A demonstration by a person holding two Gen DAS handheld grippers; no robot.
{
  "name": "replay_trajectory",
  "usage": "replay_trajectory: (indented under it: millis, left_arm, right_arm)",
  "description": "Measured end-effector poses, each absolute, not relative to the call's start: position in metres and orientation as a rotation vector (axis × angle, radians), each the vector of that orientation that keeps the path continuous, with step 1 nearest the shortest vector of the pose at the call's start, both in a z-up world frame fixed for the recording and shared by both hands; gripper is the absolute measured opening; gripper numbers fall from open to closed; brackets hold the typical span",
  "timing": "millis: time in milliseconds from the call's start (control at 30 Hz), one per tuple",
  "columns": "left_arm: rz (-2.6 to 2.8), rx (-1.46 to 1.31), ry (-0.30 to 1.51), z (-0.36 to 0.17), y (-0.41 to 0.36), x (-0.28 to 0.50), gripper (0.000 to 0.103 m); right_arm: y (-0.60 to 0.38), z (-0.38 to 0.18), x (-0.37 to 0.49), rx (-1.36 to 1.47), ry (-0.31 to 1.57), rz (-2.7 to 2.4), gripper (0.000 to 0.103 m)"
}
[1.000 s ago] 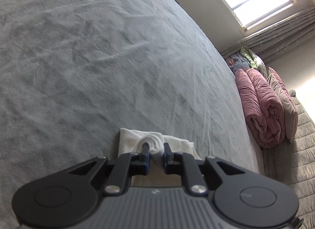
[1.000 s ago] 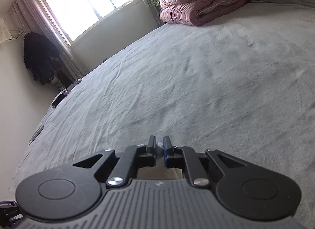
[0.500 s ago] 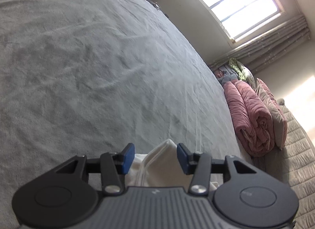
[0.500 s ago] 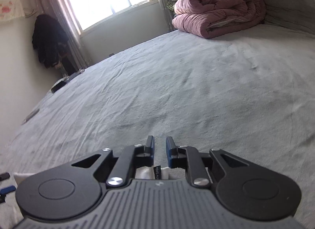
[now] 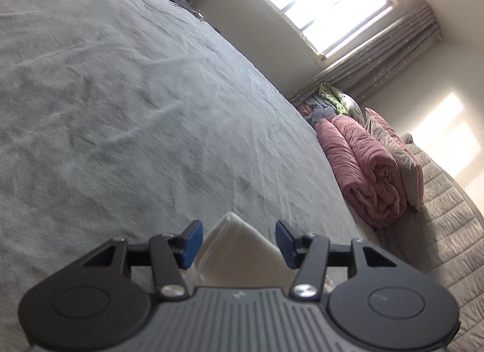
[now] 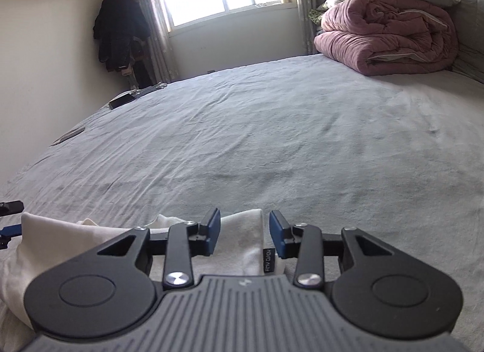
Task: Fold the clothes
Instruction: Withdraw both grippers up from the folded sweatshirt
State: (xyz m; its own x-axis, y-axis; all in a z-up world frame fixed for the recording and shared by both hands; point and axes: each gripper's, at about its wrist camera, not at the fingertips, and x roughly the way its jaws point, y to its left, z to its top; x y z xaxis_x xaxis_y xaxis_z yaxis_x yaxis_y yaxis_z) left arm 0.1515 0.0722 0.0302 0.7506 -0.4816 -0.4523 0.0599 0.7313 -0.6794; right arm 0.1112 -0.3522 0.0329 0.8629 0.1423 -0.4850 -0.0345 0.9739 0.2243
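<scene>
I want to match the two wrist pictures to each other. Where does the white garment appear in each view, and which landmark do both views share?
Left wrist: the white garment is at the bottom centre, a folded corner between the open fingers of the left gripper.
Right wrist: the white garment runs from the bottom left to the centre, under the open right gripper.
Shared landmark: the rolled pink quilt at the head of the bed.

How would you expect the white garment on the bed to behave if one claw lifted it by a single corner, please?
The white garment would probably droop and unfold, since it already lies in soft creases. It looks thin, so likely light. Its folded corner between the open left claw may slide on the grey bedsheet when pushed.
</scene>
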Motion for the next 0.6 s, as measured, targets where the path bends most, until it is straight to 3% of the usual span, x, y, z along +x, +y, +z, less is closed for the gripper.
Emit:
replay_trajectory:
  millis: [67, 133, 233, 300, 600]
  left_arm:
    - [-0.334, -0.616, 0.644, 0.032, 0.062, 0.15, 0.045]
    - [-0.325, -0.529, 0.642, 0.034, 0.055, 0.15, 0.024]
    - [-0.321, -0.501, 0.65, 0.031, 0.056, 0.152, 0.013]
    - [-0.311, -0.503, 0.646, 0.032, 0.059, 0.151, 0.009]
    - [-0.213, -0.516, 0.577, 0.043, 0.058, 0.136, 0.007]
  right_arm:
    - [-0.348, 0.032, 0.112, 0.184, 0.53, 0.093, 0.017]
    - [-0.346, 0.031, 0.112, 0.17, 0.535, 0.096, 0.009]
    - [-0.347, 0.031, 0.11, 0.179, 0.529, 0.1, 0.007]
    - [-0.346, 0.034, 0.107, 0.176, 0.505, 0.096, 0.006]
    - [-0.344, 0.054, 0.092, 0.184, 0.343, 0.083, 0.006]
